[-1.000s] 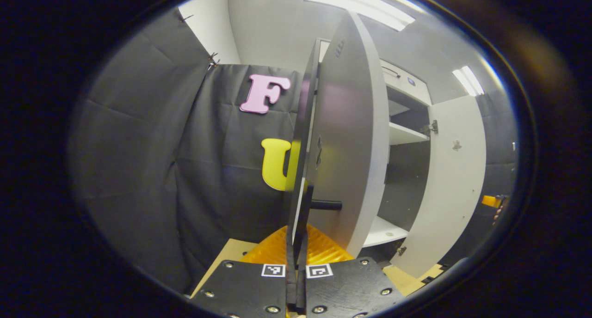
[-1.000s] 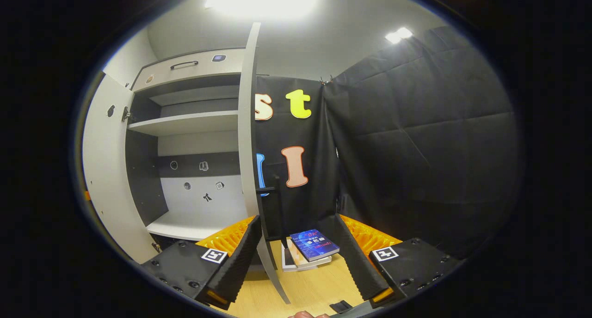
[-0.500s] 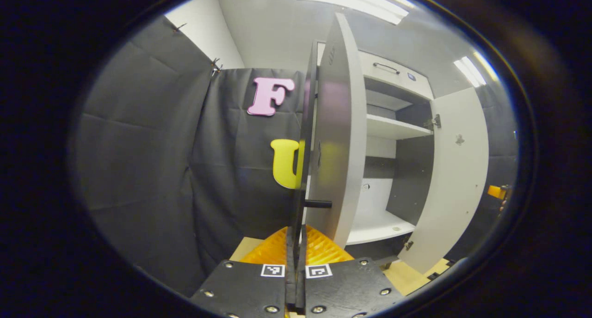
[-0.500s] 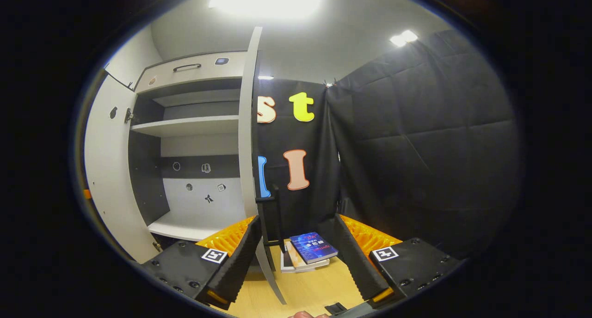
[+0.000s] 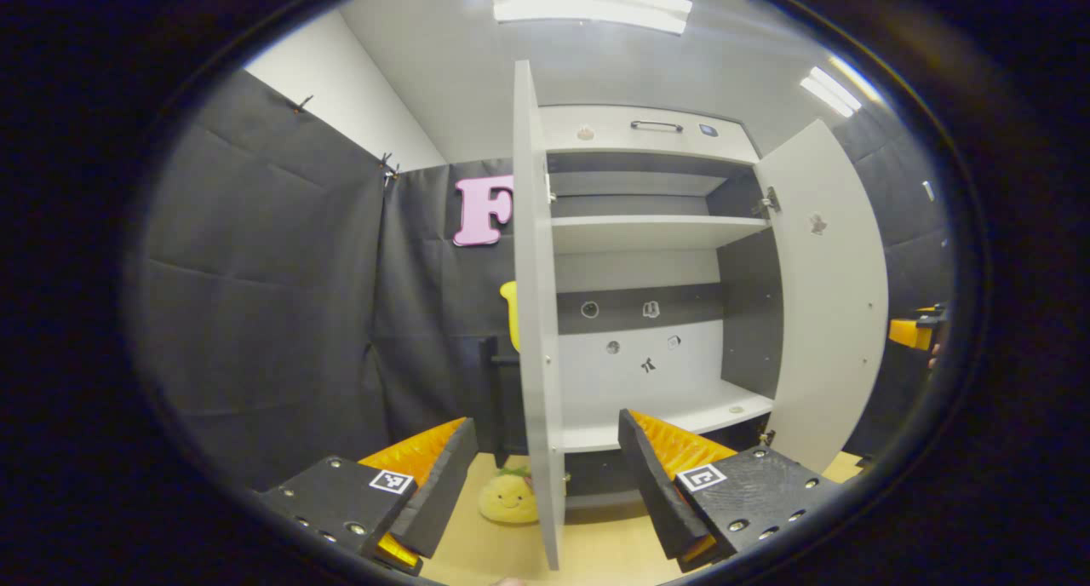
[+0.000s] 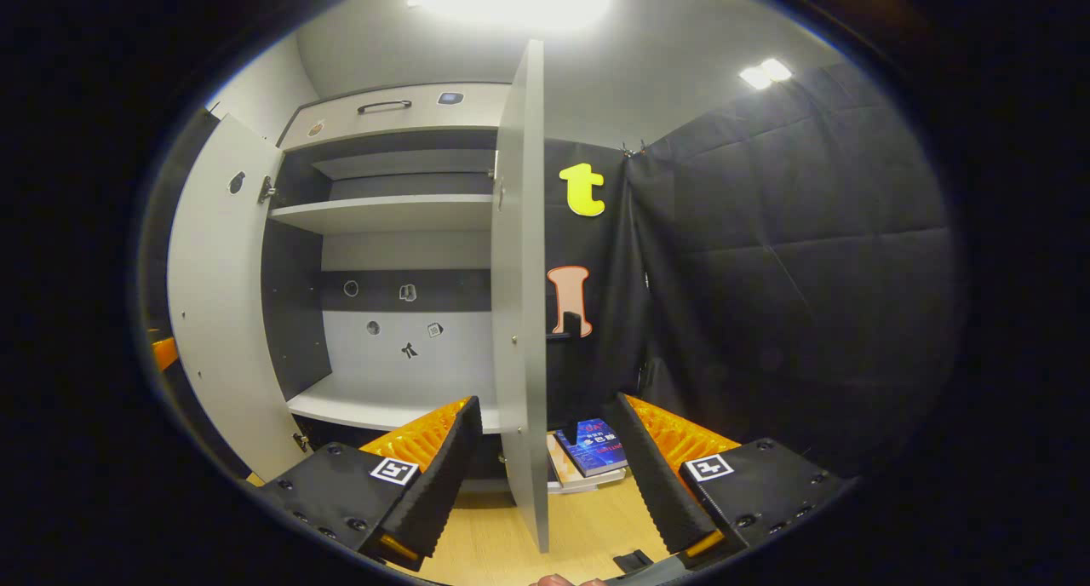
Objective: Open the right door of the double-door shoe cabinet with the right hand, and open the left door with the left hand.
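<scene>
Both pale grey flat cabinet doors point(image 5: 538, 313) point(image 6: 519, 296) swung wide; left gripper point(image 5: 545, 475) & right gripper point(image 6: 545, 458) spread, holding nothing. Prob just back off now.

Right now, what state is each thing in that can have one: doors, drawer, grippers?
left door: swung open, edge-on to the left gripper view.
right door: swung open, edge-on to the right gripper view.
top drawer: closed.
cabinet shelves: bare.
left gripper: open, holding nothing.
right gripper: open, holding nothing.
</scene>
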### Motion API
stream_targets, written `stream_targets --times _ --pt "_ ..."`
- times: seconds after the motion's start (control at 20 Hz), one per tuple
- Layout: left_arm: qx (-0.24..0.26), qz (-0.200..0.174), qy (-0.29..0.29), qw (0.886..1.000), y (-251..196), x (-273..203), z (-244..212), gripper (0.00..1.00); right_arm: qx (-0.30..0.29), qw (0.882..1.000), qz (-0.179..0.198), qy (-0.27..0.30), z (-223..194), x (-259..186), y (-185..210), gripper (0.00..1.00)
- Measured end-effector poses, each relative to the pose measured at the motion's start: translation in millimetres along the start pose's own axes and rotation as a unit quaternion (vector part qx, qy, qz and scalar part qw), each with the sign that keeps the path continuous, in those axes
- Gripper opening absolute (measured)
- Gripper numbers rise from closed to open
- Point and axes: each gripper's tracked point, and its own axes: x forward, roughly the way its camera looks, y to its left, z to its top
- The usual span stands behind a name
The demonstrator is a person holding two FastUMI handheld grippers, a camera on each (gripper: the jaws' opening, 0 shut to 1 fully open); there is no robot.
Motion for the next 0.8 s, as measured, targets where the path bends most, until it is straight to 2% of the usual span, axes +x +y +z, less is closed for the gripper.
stream_targets --times 0.2,0.3,0.4,0.6,0.8 --pt "0.014 -0.015 -0.019 1.0 -10.8 0.7 -2.0 0.96 0.003 1.0 0.016 0.001 -21.5 -10.6 20.8 0.98" --pt "0.01 -0.02 -0.024 0.999 -14.4 1.3 -2.1 0.96 0.014 1.0 0.012 0.004 -31.5 -16.3 21.5 0.98" --pt "-0.005 -0.01 -0.03 0.999 -14.2 -0.4 -2.8 0.96 0.033 0.999 0.007 0.004 -39.8 -17.7 23.6 0.98" --pt "-0.034 0.002 -0.025 0.999 -18.6 2.4 -10.0 0.96 0.002 1.0 -0.011 0.003 -47.6 -27.5 17.0 0.98" --pt "-0.039 0.007 -0.013 0.999 -23.3 2.9 -19.4 0.96 0.01 1.0 -0.01 0.017 -62.9 -30.1 13.9 0.98"
